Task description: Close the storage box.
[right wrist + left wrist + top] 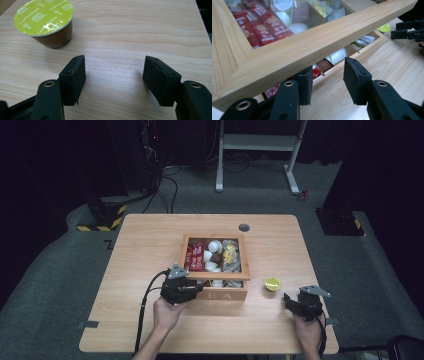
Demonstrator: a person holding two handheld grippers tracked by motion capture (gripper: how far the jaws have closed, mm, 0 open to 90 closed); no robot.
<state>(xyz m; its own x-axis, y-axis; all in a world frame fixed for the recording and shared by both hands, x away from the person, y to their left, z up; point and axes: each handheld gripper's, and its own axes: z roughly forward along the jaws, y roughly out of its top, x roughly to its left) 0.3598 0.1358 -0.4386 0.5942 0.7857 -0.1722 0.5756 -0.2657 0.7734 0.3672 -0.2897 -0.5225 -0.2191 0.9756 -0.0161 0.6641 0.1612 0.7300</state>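
A wooden box [222, 296] marked "EA" stands mid-table. Its glass-paned lid [220, 276] is tilted up at the front. Through the pane I see red sachets [195, 257], white cups and yellow packets. My left gripper [192, 289] is at the box's front left corner. In the left gripper view its jaws [328, 68] stand apart: the left finger [304, 85] is tucked under the lid's frame [312, 42] and the right finger is free over the table. My right gripper [292, 302] is open over bare wood, nothing between its jaws [113, 60]. A green-topped cappuccino capsule [45, 17] stands ahead of it.
The capsule [272, 283] stands on the table just right of the box. A round cable hole [244, 227] lies behind the box. The table's front edge runs close below both hands. A white desk frame [260, 142] stands on the floor beyond.
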